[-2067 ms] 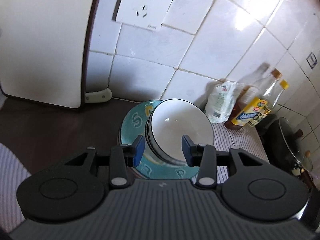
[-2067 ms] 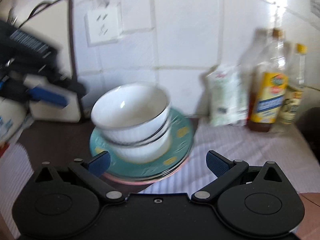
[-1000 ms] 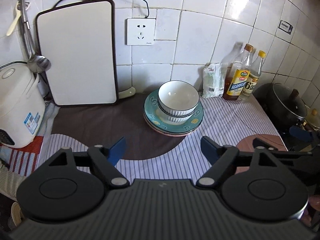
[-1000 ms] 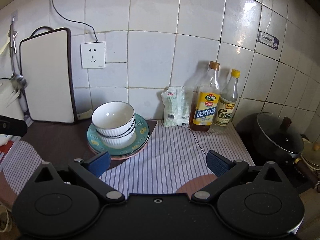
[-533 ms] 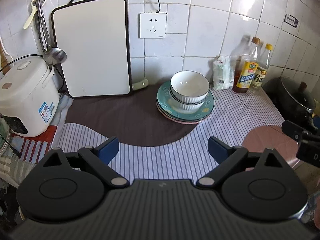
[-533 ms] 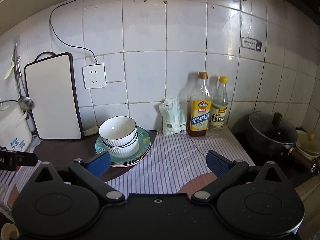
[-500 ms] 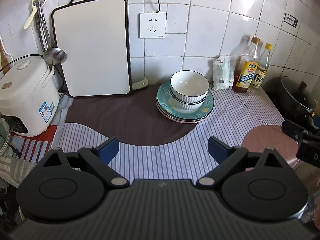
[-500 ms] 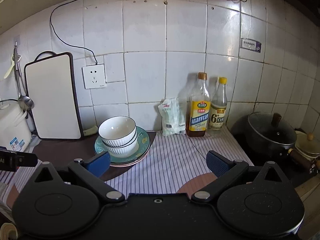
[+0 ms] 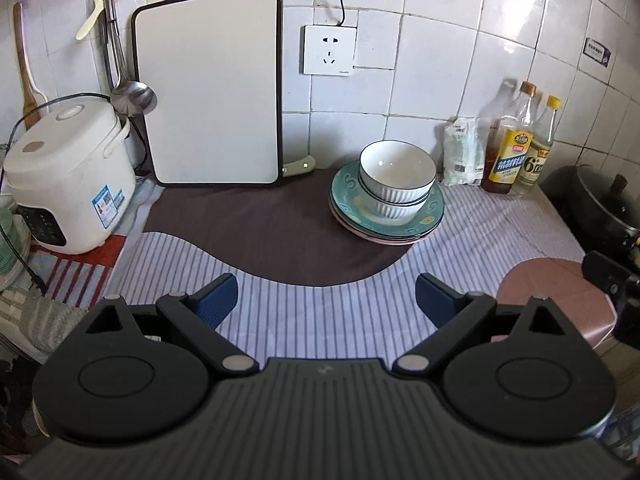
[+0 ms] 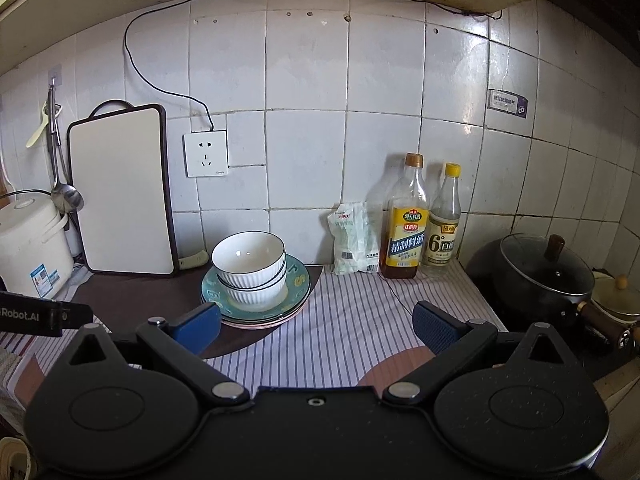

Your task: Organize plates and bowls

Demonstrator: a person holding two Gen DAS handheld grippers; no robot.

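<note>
Bowls on plates, both hand-held grippers wide apart, empty.

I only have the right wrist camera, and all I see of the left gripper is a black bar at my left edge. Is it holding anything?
Observer: No. The left gripper is open, with only striped cloth showing between its fingers.
Operator: Where is the dish stack from its side?
Observer: The stacked bowls on the plates sit ahead of it, a little right of its centre line and well beyond its fingertips.
</note>
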